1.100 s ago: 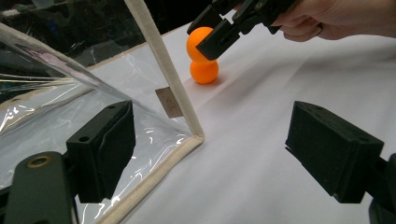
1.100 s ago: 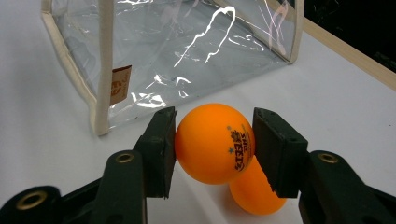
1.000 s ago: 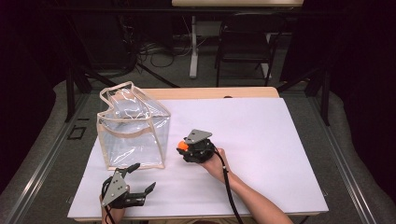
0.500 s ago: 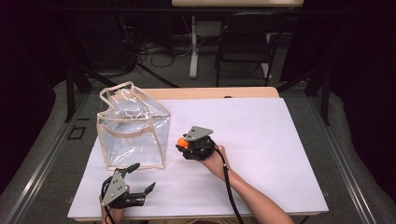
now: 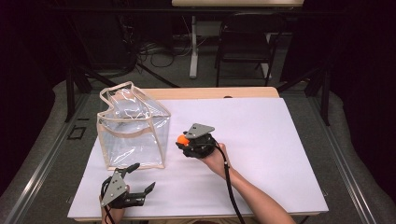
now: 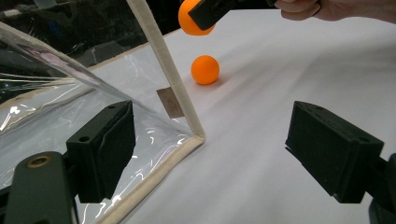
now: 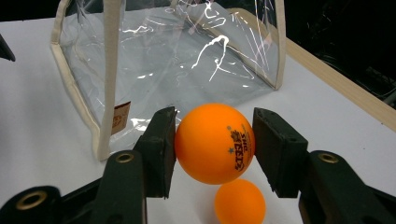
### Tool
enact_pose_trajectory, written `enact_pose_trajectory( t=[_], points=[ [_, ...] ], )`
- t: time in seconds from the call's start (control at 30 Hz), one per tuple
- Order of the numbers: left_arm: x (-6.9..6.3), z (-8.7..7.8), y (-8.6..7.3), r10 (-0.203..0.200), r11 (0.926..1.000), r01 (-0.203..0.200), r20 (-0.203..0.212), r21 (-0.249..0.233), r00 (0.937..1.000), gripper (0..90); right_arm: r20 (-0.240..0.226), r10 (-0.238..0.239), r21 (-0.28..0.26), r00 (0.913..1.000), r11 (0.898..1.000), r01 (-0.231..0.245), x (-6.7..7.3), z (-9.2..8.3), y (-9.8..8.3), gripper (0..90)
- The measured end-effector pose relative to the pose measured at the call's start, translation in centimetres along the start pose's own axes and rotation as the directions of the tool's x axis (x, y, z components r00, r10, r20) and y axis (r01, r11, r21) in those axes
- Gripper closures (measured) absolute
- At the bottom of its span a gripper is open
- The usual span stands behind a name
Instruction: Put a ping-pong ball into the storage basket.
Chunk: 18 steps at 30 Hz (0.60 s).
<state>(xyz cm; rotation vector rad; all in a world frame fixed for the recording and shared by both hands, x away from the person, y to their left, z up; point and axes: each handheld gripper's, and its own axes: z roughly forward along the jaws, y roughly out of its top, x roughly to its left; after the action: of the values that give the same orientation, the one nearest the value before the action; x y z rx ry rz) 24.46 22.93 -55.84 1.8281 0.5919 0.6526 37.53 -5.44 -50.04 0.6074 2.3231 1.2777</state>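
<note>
The clear bag stands upright on the white table, mouth open upward. The right gripper, just beside it, clamps an orange ball; lift above the rim before releasing. A second ball lies beneath. The left gripper rests with jaws apart, holding nothing.

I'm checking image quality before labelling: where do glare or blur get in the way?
Right gripper view: white glare streaks on the clear bag; the held orange ball is sharp, its print readable. Left gripper view: reflections on the bag's wall, near fingers soft. High view: dark surroundings, evenly lit white table.
</note>
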Motion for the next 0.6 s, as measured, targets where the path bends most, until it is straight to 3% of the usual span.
enact_pose_trajectory(
  t=[0.6],
  points=[
    [0.0, 0.0, 0.0, 0.000, 1.0000, 0.000, 0.000, -0.003, 1.0000, 15.7, 0.002, -0.006, -0.017, 1.0000, 1.000, 0.006, -0.5, -0.8, 1.2, 50.7]
  ],
)
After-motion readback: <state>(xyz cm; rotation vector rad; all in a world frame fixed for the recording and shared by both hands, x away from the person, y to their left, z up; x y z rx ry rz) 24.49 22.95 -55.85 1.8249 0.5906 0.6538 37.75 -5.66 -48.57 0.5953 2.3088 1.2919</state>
